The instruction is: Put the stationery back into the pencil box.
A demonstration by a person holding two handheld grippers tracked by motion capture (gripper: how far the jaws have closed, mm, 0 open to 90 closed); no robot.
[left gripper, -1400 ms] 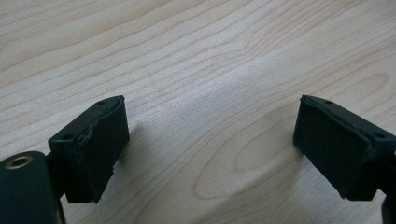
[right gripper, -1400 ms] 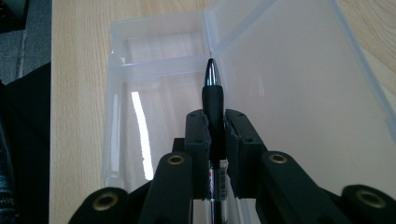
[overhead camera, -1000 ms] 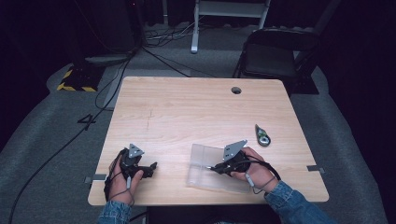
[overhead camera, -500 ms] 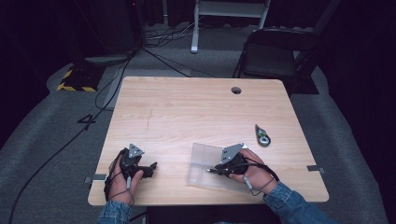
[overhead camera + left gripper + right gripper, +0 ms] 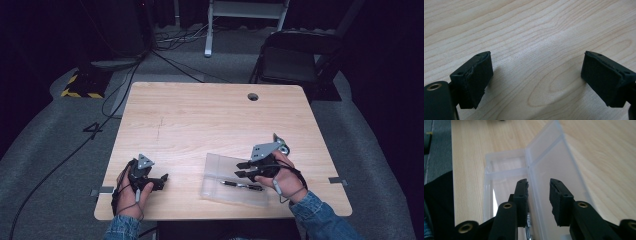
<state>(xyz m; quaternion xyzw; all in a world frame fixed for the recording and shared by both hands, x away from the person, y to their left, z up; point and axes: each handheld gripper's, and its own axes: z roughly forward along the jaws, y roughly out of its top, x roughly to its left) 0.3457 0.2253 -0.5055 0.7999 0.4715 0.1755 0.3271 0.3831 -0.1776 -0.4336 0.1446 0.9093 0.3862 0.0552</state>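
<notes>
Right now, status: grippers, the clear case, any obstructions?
Left gripper open, resting on bare table. Right gripper open over clear case, lid open flat. Pen inside. Small tool behind right hand, clear of case.

Dark lab or studio: lone wooden table (image 5: 200, 115), floor cables (image 5: 65, 160) (grey carpet), folding chair (image 5: 295, 55).

In the high view, the right hand (image 5: 280, 172) covers most of a small grey object (image 5: 283, 147) near the right edge of the table (image 5: 210, 115); what it is cannot be told. In the right gripper view, the bottom edge cuts off the clear case (image 5: 544, 170), and the pen (image 5: 528, 226) shows as a sliver behind one jaw. The high view's bottom edge cuts both forearms.
</notes>
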